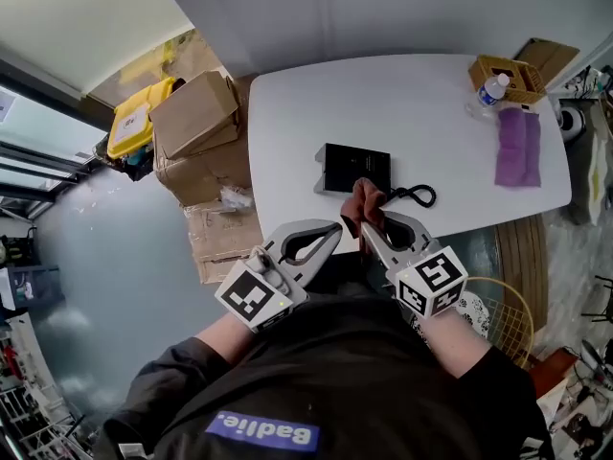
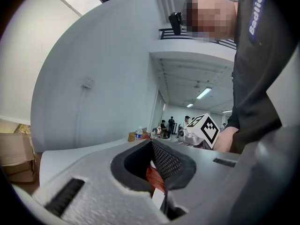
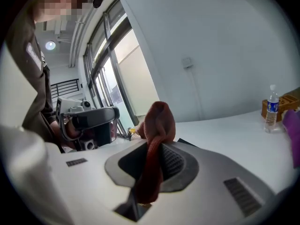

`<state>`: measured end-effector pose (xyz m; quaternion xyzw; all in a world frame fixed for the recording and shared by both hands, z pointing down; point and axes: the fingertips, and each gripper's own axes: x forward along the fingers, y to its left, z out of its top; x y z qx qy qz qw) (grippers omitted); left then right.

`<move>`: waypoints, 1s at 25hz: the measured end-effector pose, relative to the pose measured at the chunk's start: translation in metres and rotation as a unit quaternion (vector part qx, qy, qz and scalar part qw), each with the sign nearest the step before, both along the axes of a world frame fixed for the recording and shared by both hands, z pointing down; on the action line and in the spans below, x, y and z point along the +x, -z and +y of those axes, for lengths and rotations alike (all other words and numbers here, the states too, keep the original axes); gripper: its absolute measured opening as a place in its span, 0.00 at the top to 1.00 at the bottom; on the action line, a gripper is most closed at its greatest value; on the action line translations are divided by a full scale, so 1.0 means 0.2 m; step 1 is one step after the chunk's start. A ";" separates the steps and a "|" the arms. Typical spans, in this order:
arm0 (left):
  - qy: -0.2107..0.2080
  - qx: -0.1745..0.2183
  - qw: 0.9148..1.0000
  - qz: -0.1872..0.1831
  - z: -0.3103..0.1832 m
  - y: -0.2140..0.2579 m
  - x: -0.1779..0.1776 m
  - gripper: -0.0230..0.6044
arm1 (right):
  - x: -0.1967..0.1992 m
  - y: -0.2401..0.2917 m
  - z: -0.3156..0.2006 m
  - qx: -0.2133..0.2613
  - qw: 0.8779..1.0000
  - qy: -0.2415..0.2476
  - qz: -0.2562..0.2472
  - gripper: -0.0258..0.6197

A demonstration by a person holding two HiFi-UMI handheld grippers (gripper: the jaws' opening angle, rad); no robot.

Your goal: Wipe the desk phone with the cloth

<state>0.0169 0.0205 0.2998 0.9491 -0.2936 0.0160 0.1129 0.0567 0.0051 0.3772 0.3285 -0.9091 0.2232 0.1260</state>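
Observation:
The black desk phone (image 1: 356, 168) lies on the white table (image 1: 421, 113) near its front edge, its coiled cord (image 1: 414, 196) trailing right. My right gripper (image 1: 368, 226) is shut on a reddish-brown cloth (image 1: 364, 202), which bunches above the jaw tips just short of the phone. In the right gripper view the cloth (image 3: 158, 125) runs down through the jaws of the right gripper (image 3: 157, 143). My left gripper (image 1: 336, 227) hovers beside it over the table edge, jaws together. In its own view the left gripper (image 2: 152, 142) shows a red strip with a white tag (image 2: 156, 184) in the jaw gap.
At the table's far right are a purple cloth (image 1: 518, 147), a water bottle (image 1: 491, 89) and a small wicker box (image 1: 506, 77). Cardboard boxes (image 1: 196, 113) and a yellow bin (image 1: 134, 123) stand left of the table. A wire basket (image 1: 498, 319) sits on the floor at my right.

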 end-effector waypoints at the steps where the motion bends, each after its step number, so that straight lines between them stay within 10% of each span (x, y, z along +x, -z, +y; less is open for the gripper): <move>1: 0.009 -0.010 1.000 -0.005 -0.03 -0.02 0.01 0.94 | 0.01 -0.02 -0.05 -0.003 1.000 0.008 -0.001 0.85; 25: 0.082 -0.064 0.994 -0.011 -0.36 -0.37 -0.17 0.94 | -0.25 -0.57 -0.73 -0.012 0.995 0.010 0.097 0.85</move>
